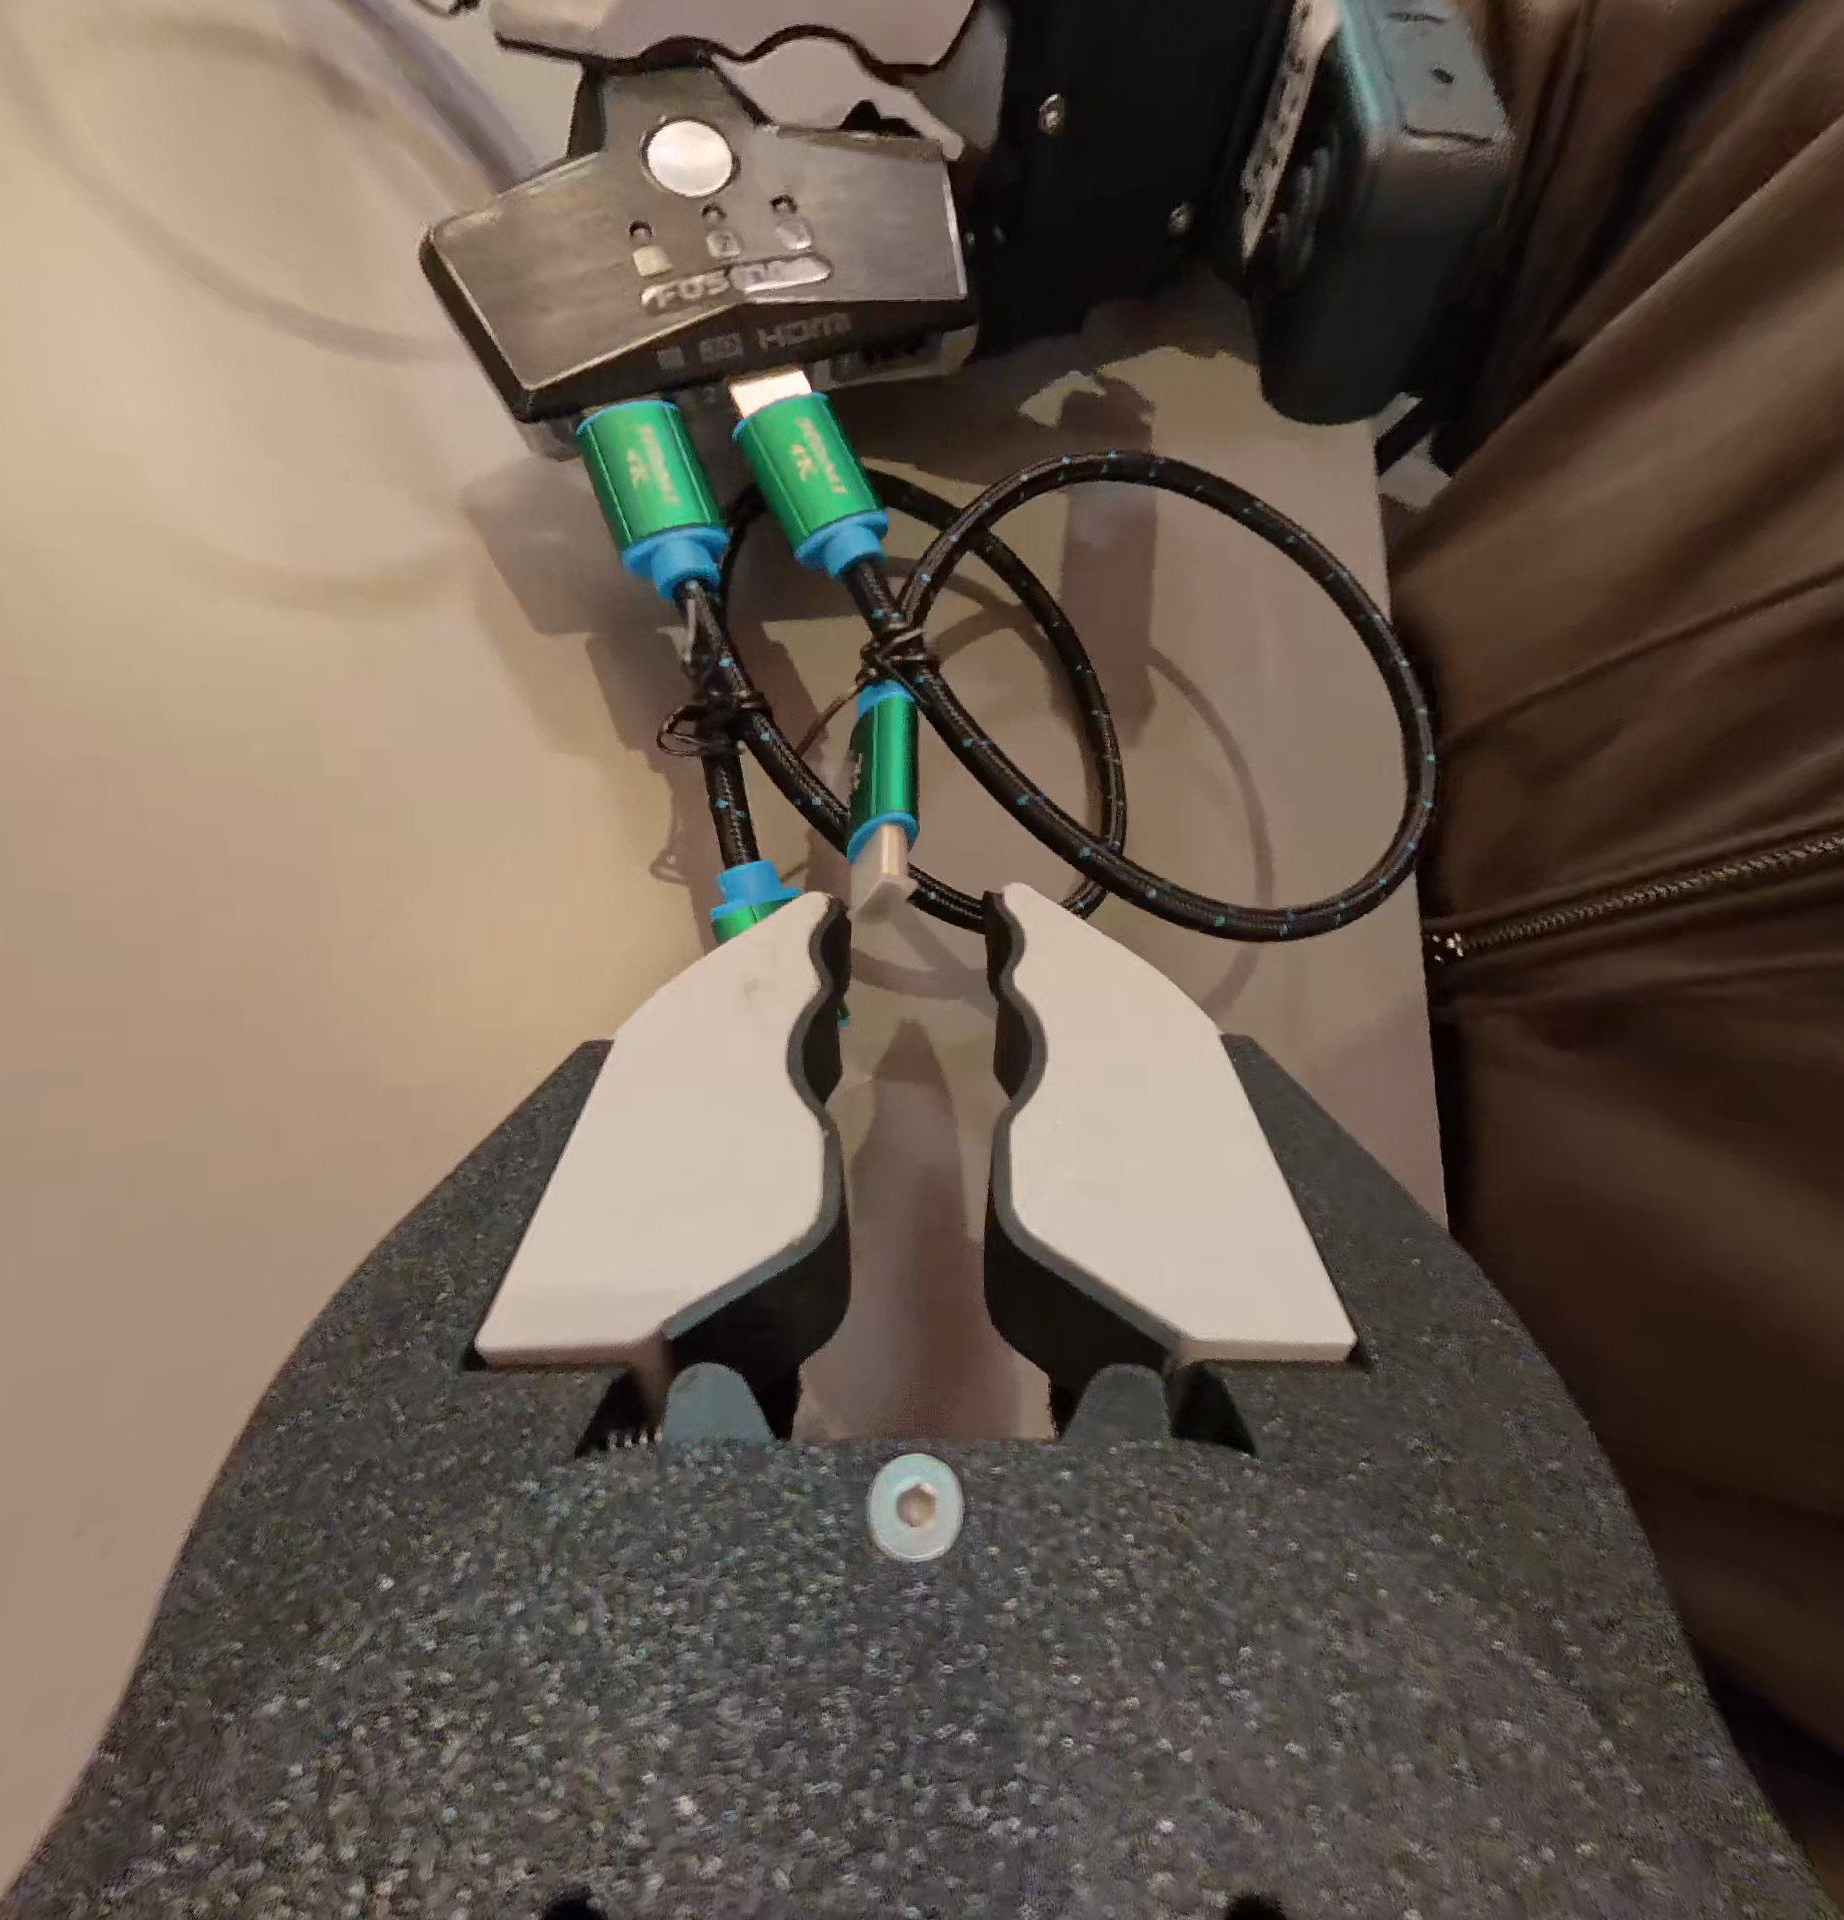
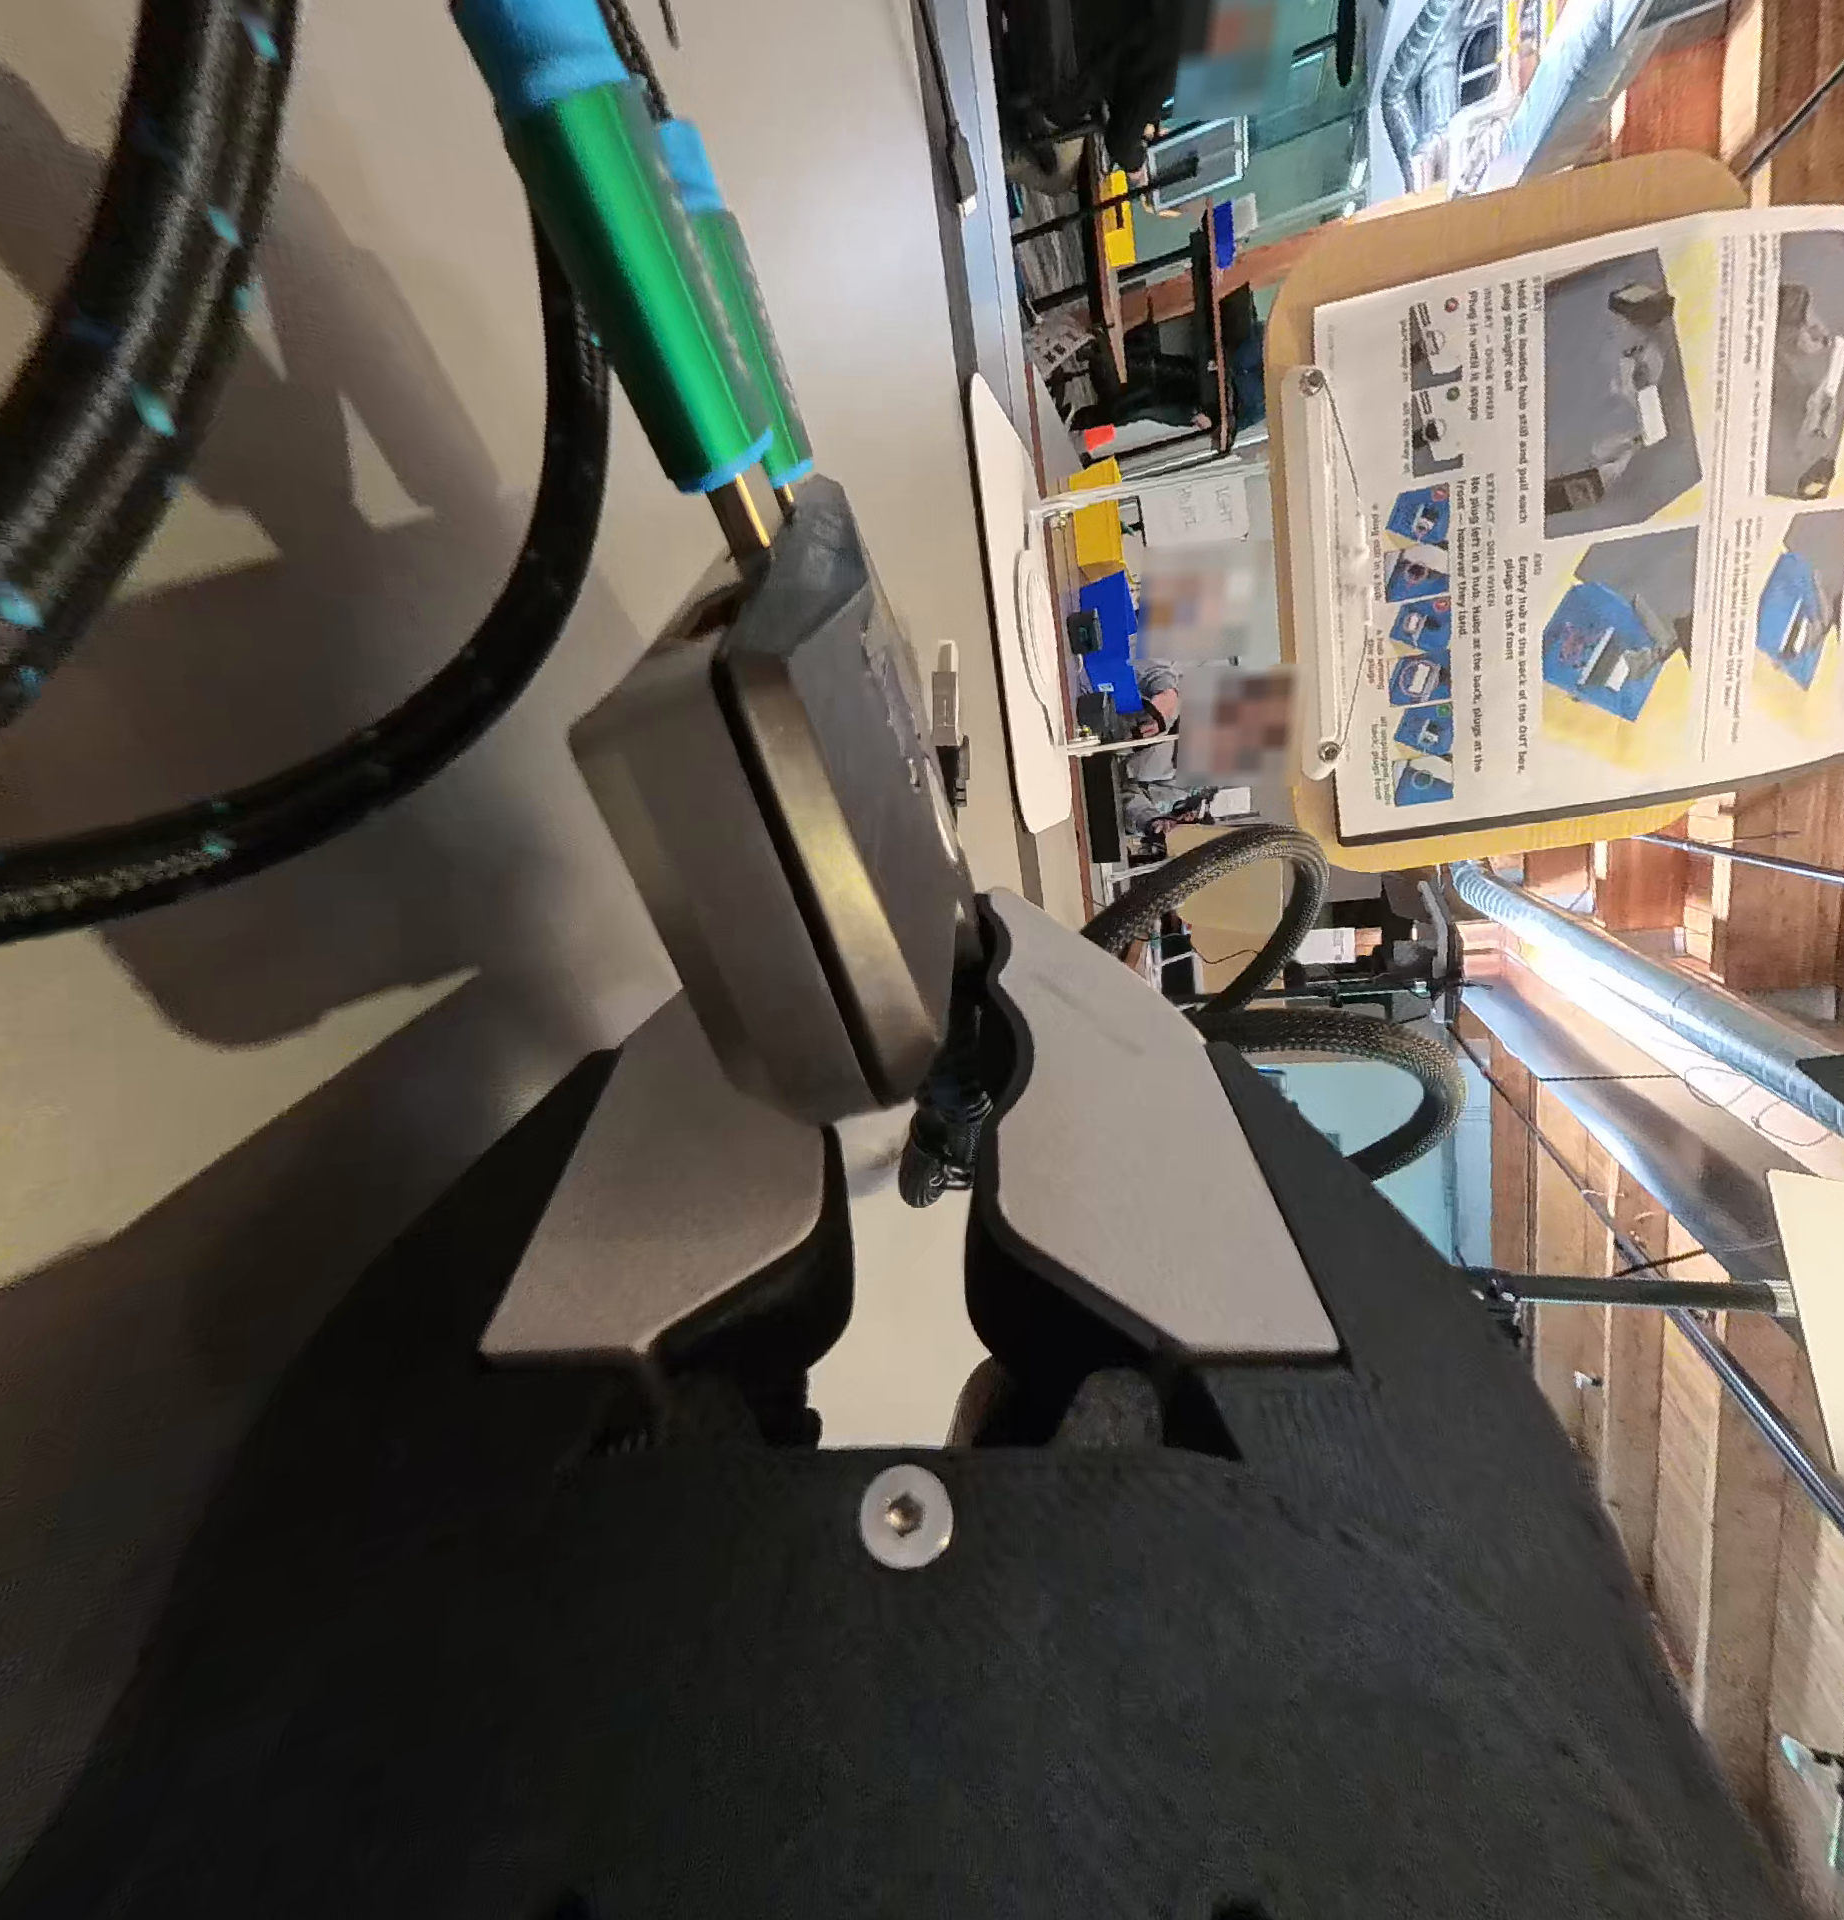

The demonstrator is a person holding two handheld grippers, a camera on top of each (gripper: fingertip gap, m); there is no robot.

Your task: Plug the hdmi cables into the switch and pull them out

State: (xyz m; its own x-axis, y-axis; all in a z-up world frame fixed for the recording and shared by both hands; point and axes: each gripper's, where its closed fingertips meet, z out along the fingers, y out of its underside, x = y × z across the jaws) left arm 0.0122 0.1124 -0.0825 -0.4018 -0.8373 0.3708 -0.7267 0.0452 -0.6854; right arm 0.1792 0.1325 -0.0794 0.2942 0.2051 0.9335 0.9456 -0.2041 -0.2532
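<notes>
Pale beige worktop (image 1: 222, 727), smooth and matte. Resting on it: loops of black braided cable (image 1: 1313, 665) flecked with blue, close to its right edge; one loose green plug (image 1: 876, 774) among the loops.

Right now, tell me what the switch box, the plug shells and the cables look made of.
Switch box: dark brushed metal, judging by the fine grain and sheen. Plug shells: glossy green, likely anodised metal, with blue plastic-looking collars. Cables: black woven braid flecked blue.

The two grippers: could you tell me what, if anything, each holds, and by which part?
The right gripper grips the dark switch box by its end opposite the green plugs. The left gripper holds nothing; a loose plug lies just ahead.
</notes>
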